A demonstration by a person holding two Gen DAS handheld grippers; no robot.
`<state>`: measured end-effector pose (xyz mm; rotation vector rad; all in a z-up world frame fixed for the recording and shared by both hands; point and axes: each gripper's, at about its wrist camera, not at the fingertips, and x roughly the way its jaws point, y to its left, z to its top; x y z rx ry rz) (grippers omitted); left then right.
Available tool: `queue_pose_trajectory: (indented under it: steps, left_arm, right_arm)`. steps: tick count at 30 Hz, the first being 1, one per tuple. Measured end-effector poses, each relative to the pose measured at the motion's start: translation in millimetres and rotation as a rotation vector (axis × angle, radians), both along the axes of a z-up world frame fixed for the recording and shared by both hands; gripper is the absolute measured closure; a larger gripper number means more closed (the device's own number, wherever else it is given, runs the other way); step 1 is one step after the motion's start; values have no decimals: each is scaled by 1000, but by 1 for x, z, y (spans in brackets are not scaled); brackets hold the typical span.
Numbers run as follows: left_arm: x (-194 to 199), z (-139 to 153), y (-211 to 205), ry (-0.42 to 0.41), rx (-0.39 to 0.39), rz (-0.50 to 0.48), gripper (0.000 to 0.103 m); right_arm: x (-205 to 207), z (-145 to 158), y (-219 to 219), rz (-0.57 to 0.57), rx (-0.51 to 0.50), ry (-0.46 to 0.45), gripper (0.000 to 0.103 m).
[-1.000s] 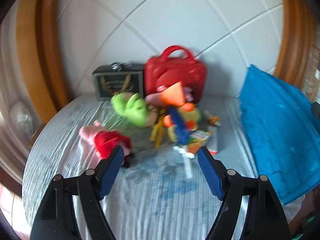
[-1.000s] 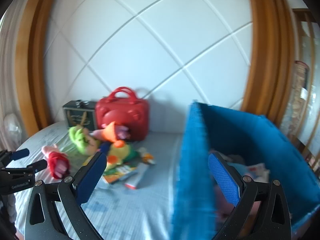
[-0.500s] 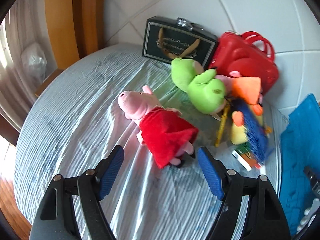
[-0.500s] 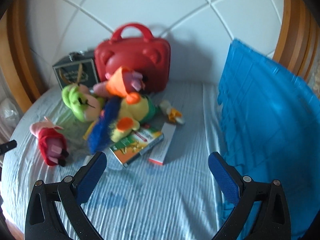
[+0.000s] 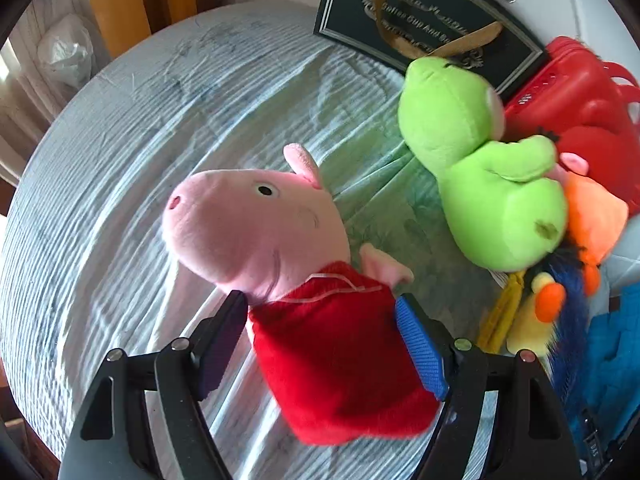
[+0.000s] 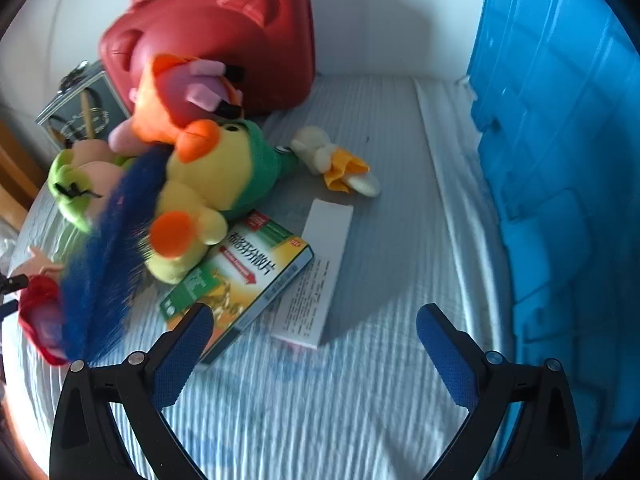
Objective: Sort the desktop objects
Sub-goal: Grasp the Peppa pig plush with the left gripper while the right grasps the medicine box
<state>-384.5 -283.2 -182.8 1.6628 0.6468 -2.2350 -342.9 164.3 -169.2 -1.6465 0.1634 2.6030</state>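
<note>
My left gripper stands with its jaws apart, one on either side of the pink pig plush in its red dress. The pads sit level with the top of the dress; whether they already brush the fabric I cannot tell, but nothing looks squeezed. The pig lies on the striped bedsheet, snout towards nine o'clock and dress hem towards six. I judge it light, soft and springy, with nothing to break. The pile should give the pads good friction, though the stuffing will compress a long way before the grip feels firm. The upper dress, just under the neck, looks the best hold: narrow, dense, and close to the heavy head, so the toy should not flop much. The green plush lies at two o'clock, near but apart from the pig.

My right gripper is likewise open and empty, above the white box and the green-and-orange carton. Those look stiff, light and smooth, so I would pinch across the narrow sides. The blue bin stands at three o'clock.
</note>
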Motion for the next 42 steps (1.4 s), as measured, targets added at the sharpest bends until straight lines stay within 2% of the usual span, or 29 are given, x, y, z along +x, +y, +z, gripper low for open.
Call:
queue_pose_trajectory:
  steps: [3,4,5,6,9,10,11,12,16,20,26,30,32,34,38,42]
  left_arm:
    - [-12,-12,2,-44,-32,22,13]
    - [-13,-17,1,-57,-33,29,4]
    - [-14,-25,0,-82,-28,41,2]
    - [-13,-34,-3,-106,-18,55,2]
    - [-9,-65,-6,-155,126,63,6]
    - [-7,-63,-3,-127,101,57,6]
    - [-7,-59,1,-107,66,34,12]
    - [-8,-54,5,-97,38,10,14]
    - [-5,-42,8,-60,52,-22,20]
    - [-2,-37,8,-49,-24,-50,20]
    - [1,-43,0,-39,10,-61,20]
    - [6,-38,4,-18,7,-98,20]
    - [9,-32,7,-1,-6,-117,20]
    - [19,-25,15,17,-12,-133,20]
    - [34,-19,18,29,-8,-138,20]
    - [49,-22,12,17,-15,-122,20]
  right_arm:
    - [-16,-17,7,-19,-34,-43,0]
    - [-21,-22,9,-27,-45,-59,0]
    - [-25,-29,12,-41,-49,-79,0]
    - [-27,-32,14,-51,-57,-87,0]
    - [-29,-36,11,-46,-106,-98,8]
    - [-28,-35,7,-33,-126,-98,13]
    - [-27,-36,3,-23,-144,-98,16]
    - [-27,-36,0,-17,-158,-103,24]
    - [-23,-45,-12,-14,-231,-143,46]
    - [-12,-53,-19,-20,-315,-178,46]
    - [-16,-57,-27,-28,-402,-168,46]
    - [-18,-64,-36,-35,-357,-159,47]
    - [-15,-62,-36,-37,-341,-145,61]
    - [-7,-53,-32,-24,-391,-113,70]
    - [6,-34,-35,44,-502,-68,72]
    - [-7,-37,-41,46,-521,-59,68]
